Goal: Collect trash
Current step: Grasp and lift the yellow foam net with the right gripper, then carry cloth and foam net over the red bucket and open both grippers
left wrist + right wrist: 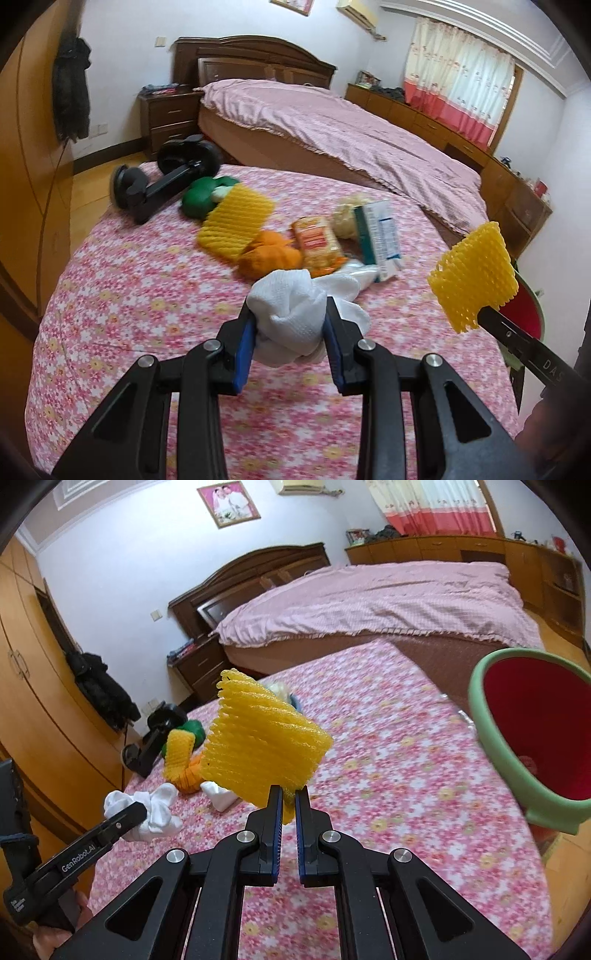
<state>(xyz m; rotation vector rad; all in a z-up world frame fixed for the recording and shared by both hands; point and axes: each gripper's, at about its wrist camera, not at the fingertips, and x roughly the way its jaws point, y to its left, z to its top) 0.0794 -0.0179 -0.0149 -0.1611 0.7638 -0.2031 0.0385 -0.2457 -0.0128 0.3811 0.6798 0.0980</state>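
Clamping a soft, crushable white tissue wad (291,317), the left gripper (290,332) is holding it above the floral surface (129,295), where 1 yellow foam net (236,221) is lying. In the right wrist view, the right gripper (290,805) is pinching 1 light, springy foam net (258,746) by its edge, near 1 bin (491,716).

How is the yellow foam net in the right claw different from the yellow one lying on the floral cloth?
The held foam net hangs in the air, pinched at its lower edge by the right claw; the other foam net rests among the clutter. The held one is spread flat, the resting one curled. Both are yellow mesh.
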